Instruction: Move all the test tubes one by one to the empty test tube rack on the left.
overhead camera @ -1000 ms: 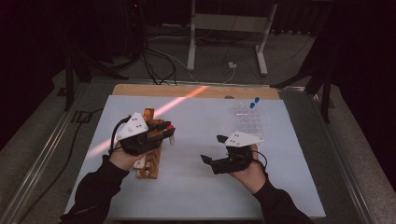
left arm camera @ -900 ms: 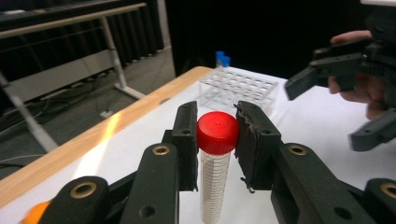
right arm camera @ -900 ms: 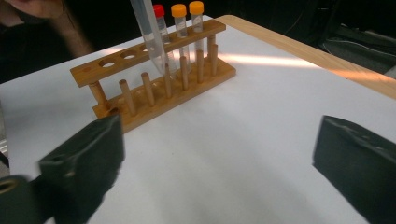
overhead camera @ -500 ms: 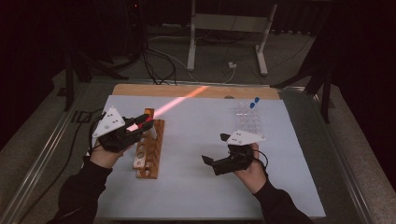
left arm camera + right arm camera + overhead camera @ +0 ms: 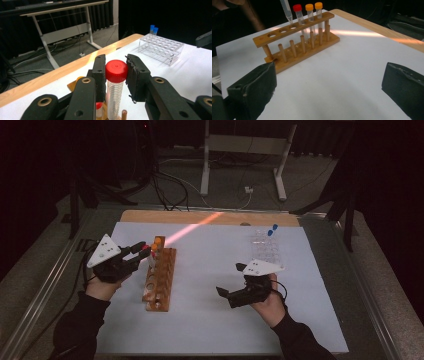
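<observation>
High view: the left gripper hovers beside the brown wooden tube rack. Left gripper view: its fingers clamp a clear red-capped plastic tube. Right gripper view: the right gripper gapes wide, empty, above the white surface

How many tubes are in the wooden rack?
3, side by side at one end: a red-capped tube, an orange-capped tube, then a second orange-capped tube. None looks hidden.
</observation>
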Available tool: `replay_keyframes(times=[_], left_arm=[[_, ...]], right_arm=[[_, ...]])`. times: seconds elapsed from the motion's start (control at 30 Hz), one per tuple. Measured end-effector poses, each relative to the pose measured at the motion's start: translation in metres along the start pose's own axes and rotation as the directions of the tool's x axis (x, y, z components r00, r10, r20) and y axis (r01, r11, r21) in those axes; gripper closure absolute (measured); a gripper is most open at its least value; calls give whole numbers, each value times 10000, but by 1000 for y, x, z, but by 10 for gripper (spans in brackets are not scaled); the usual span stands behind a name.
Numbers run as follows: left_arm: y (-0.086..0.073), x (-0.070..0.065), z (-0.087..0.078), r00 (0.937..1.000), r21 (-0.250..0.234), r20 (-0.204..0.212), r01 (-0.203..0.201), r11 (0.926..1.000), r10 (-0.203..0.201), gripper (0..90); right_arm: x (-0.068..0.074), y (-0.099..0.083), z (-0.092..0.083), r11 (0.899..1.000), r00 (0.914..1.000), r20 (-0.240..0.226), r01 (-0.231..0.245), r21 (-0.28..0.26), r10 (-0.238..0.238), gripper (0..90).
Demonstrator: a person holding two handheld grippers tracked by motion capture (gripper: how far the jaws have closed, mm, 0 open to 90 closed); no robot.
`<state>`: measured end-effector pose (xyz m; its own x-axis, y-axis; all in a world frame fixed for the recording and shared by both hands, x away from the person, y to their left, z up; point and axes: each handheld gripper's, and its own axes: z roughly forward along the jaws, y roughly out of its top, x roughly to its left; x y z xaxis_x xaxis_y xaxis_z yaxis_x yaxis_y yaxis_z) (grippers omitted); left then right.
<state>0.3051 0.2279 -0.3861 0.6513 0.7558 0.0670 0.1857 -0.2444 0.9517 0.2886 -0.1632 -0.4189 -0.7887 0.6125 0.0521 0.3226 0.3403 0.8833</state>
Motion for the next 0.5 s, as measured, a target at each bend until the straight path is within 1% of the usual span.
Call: replay_keyframes(times=[0.07,0.17,0.27,0.33,0.47,0.5], left_arm=[[-4,2,2,10000,77,-23,-5,10000,5,715],[-10,5,5,9999,201,-69,160,9997,-158,716],[-15,6,7,9995,273,-38,327,9991,-326,716],[-18,7,9,9990,345,78,437,9985,-439,716],[-26,3,16,9990,641,114,413,9971,-421,716],[-27,2,17,9993,731,110,349,9967,-358,715]], right_arm=[[0,0,0,10000,10000,-30,-6,4,6,0],[0,0,1,10000,10000,-28,23,29,-23,0],[0,0,1,10000,10000,-59,56,36,-55,0],[0,-1,0,10000,10000,-47,54,28,-54,0],[0,-1,1,10000,9999,-132,41,90,-39,0],[0,-1,1,10000,9999,-134,39,88,-37,0]])
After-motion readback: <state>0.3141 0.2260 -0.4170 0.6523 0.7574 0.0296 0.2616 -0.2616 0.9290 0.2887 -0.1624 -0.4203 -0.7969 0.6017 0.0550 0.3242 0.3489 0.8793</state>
